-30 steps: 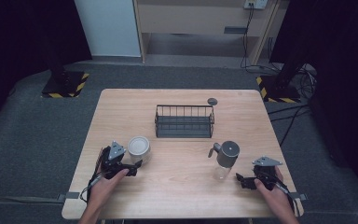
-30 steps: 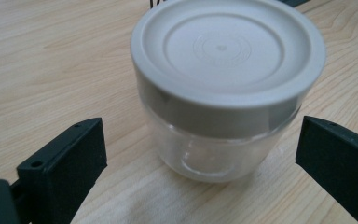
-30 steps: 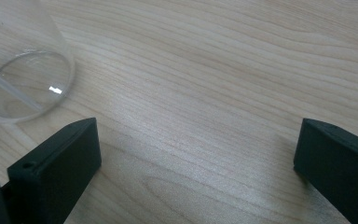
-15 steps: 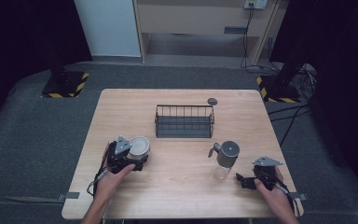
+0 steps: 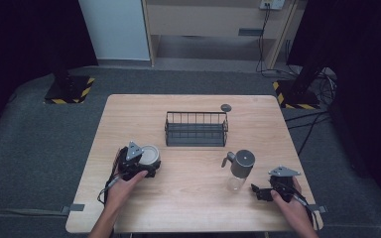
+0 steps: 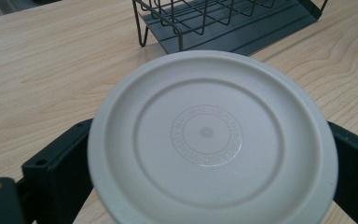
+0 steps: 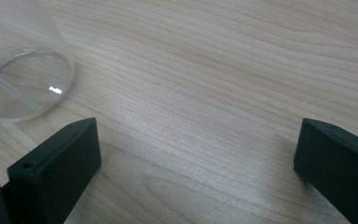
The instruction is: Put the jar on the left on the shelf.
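A round jar with an off-white lid (image 5: 150, 154) stands on the left half of the wooden table (image 5: 188, 208). My left gripper (image 5: 149, 161) is at the jar, one black jaw on each side of it. In the left gripper view the lid (image 6: 209, 135) spans the whole gap of that gripper (image 6: 209, 158), whose jaws stand wide; I cannot tell whether they touch the jar. A clear glass bottle with a grey cap and spout (image 5: 240, 168) stands right of centre. My right gripper (image 5: 258, 192) rests low just right of it, open and holding nothing (image 7: 198, 154), with the bottle's base (image 7: 25, 79) to its left.
A dark wire basket (image 5: 196, 128) stands at the table's middle, just beyond the jar (image 6: 214, 18). A small grey disc (image 5: 225, 107) lies behind the basket near the far edge. Bare wood lies between my two hands.
My left gripper has slid forward and to the right until its jaws straddle the white-lidded jar. The right gripper and the bottle have stayed where they were.
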`<state>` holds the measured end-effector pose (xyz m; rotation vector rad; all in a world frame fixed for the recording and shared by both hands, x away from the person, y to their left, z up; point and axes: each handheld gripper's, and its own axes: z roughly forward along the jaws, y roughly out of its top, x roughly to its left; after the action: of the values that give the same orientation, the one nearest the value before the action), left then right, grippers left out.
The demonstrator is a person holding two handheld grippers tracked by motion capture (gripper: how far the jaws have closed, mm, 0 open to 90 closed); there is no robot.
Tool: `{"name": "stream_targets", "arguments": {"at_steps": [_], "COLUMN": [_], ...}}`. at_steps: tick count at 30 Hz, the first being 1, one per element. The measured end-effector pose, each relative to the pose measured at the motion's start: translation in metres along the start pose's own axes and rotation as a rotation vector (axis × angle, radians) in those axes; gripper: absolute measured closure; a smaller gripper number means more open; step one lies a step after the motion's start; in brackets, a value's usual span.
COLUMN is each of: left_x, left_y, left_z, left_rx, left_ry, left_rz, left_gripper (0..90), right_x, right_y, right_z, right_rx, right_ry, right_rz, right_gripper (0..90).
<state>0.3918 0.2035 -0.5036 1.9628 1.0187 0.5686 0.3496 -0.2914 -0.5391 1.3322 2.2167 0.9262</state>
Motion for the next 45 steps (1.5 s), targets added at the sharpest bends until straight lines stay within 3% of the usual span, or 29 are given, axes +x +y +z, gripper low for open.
{"name": "stream_targets", "arguments": {"at_steps": [13, 25, 31, 40, 45], "left_x": [0.001, 0.006, 0.004, -0.003, -0.004], "left_y": [-0.002, -0.003, -0.001, 0.021, 0.026], "left_z": [0.003, 0.002, -0.002, -0.009, -0.008], "left_rx": [-0.021, -0.041, -0.049, -0.057, -0.052], "left_ry": [-0.005, -0.033, -0.042, -0.069, -0.089], "left_rz": [-0.008, -0.050, -0.031, 0.041, 0.055], "left_gripper": [9.1, 9.5, 9.5, 9.5, 9.5], "right_x": [0.000, 0.000, 0.000, 0.000, 0.000], "right_y": [0.000, 0.000, 0.000, 0.000, 0.000], "right_z": [0.000, 0.000, 0.000, 0.000, 0.000], "right_rx": [0.000, 0.000, 0.000, 0.000, 0.000], "right_ry": [0.000, 0.000, 0.000, 0.000, 0.000], "right_rz": [0.000, 0.000, 0.000, 0.000, 0.000], "right_gripper": [0.7, 0.7, 0.7, 0.7, 0.7]}}
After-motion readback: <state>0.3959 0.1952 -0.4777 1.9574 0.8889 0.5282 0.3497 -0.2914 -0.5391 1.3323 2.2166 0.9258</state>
